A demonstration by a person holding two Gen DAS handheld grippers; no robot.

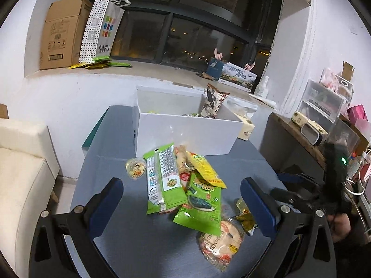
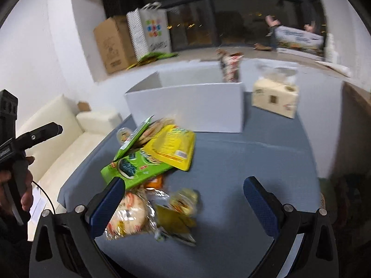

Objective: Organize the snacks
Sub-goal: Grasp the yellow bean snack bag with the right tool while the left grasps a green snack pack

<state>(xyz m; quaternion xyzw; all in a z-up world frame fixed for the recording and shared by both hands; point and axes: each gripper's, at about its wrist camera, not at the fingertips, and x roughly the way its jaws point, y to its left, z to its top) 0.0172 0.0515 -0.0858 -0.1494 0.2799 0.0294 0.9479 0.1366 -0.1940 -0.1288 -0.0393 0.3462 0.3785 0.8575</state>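
Observation:
A heap of snack packs lies on the blue-grey table (image 1: 120, 238): a long green pack (image 1: 162, 180), a green seaweed pack (image 1: 201, 203), a yellow pack (image 1: 204, 169), a round rice cracker pack (image 1: 220, 238) and a small round cup (image 1: 135, 168). Behind the heap stands a white box (image 1: 185, 132) with a patterned bag (image 1: 213, 102) upright in it. My left gripper (image 1: 180, 203) hangs open above the heap. My right gripper (image 2: 183, 206) is open over the cracker pack (image 2: 129, 217) and small yellow sachets (image 2: 178, 215). The seaweed pack (image 2: 139, 169), yellow pack (image 2: 174, 148) and box (image 2: 192, 108) lie beyond.
A tissue pack (image 2: 276, 97) sits right of the box. A cream sofa (image 1: 20, 180) stands left of the table. A wooden shelf (image 1: 299, 134) with clutter is on the right. On the window sill are a cardboard box (image 1: 62, 34) and a dotted paper bag (image 1: 102, 30).

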